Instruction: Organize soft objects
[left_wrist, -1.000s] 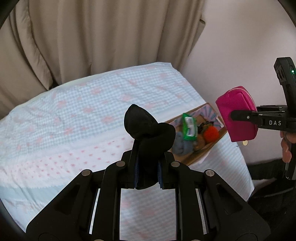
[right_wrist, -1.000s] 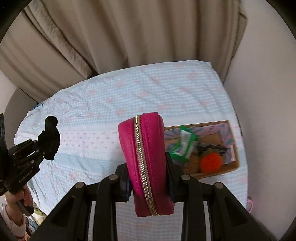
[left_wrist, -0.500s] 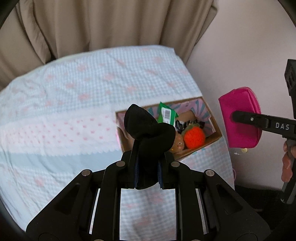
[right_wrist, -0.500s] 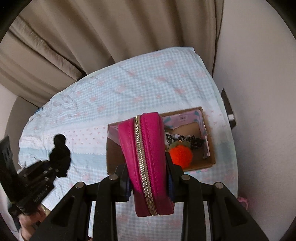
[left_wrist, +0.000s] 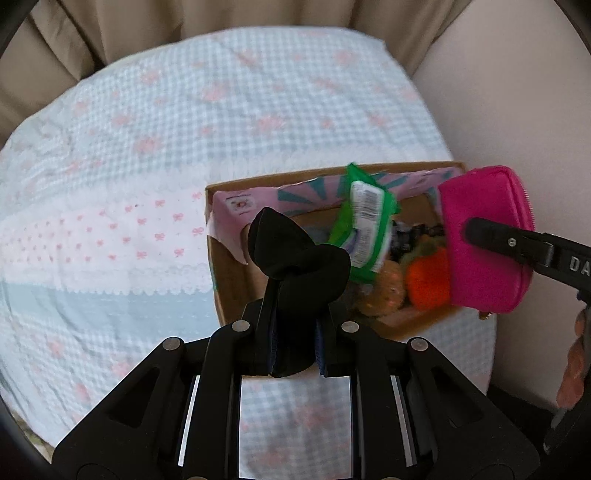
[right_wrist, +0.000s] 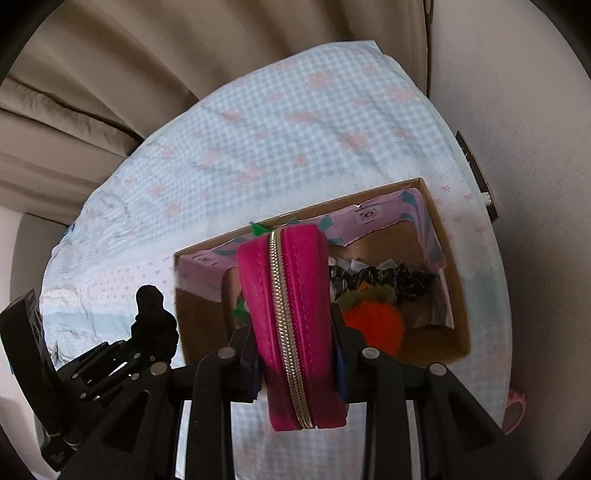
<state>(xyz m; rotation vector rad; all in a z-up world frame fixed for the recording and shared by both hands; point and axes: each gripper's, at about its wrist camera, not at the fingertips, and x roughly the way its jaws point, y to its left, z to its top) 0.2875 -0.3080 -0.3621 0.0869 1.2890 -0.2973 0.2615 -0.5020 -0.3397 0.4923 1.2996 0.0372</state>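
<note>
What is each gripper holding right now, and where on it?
The left gripper is shut on the lower end of a black soft object. The right gripper clamps a pink zip pouch across its flat sides, zipper edge facing the camera.

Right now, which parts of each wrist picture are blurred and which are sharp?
Left wrist view: the left gripper and its black soft object are sharp; the box contents and pink pouch smear. Right wrist view: the pouch zipper is crisp, the bedspread soft, edges bent by the fisheye.
</note>
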